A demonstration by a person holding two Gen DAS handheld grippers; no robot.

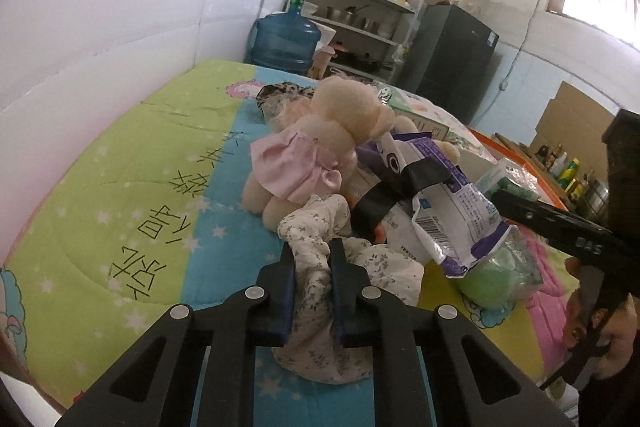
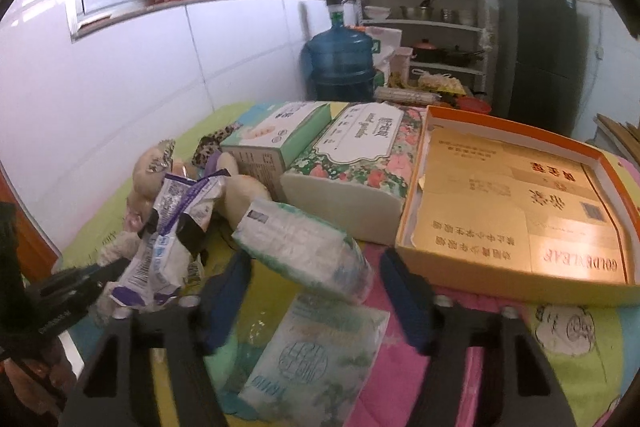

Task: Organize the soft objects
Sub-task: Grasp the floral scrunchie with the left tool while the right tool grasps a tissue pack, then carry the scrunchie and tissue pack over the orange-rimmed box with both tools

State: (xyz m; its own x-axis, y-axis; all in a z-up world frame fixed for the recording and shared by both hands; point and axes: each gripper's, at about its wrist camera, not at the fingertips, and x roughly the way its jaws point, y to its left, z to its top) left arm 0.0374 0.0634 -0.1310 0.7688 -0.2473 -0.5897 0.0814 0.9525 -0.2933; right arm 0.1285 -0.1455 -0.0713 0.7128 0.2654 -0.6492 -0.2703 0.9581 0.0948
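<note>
My left gripper (image 1: 312,259) is shut on a white floral cloth (image 1: 320,291) that lies bunched on the quilt. Just beyond it lies a plush doll in a pink dress (image 1: 312,151) and a crumpled purple and white packet (image 1: 436,199). My right gripper (image 2: 316,267) is open, its jaws wide on either side of a white tissue pack (image 2: 304,247) that lies tilted on the bed. A green patterned tissue pack (image 2: 316,355) lies flat below it. The doll (image 2: 148,167) and packet (image 2: 168,223) show at the left in the right wrist view.
An open orange box (image 2: 516,203) lies at right. A floral tissue box (image 2: 352,163) and a green box (image 2: 276,143) stand behind. The white wall (image 1: 120,7) borders the bed at left. A water jug (image 1: 286,39), shelves and a fridge (image 2: 540,55) stand beyond.
</note>
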